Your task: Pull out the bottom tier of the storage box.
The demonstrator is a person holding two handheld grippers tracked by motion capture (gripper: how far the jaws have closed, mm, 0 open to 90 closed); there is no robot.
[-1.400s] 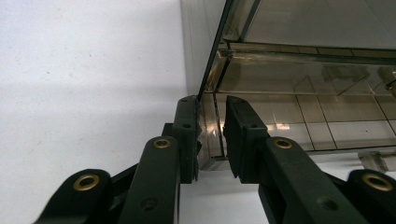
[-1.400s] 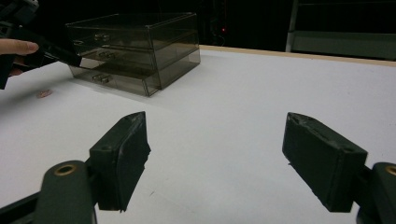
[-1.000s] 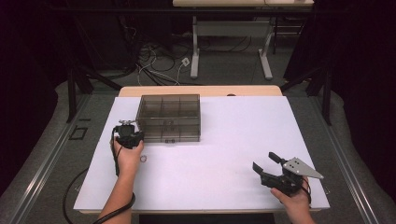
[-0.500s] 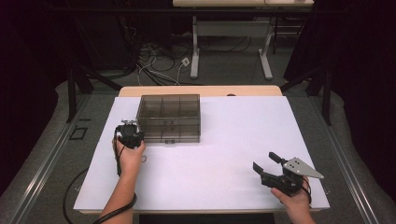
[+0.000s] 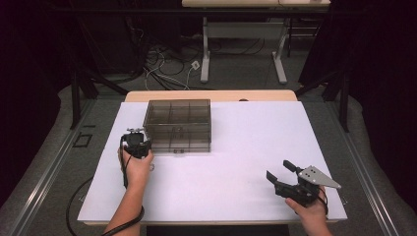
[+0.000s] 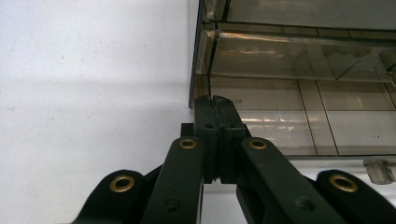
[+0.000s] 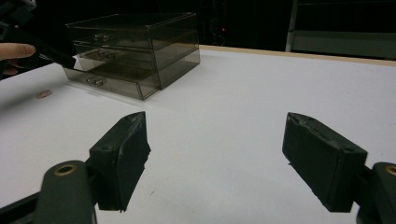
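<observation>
Smoky plastic drawer box sitting at table's 11 o'clock. Left gripper, jaws pressed together, touching box's near-left corner. Right gripper resting at 4 o'clock, jaws spread wide, gripping nothing.

No text, label, brand, number or sign can be read anywhere here.
</observation>
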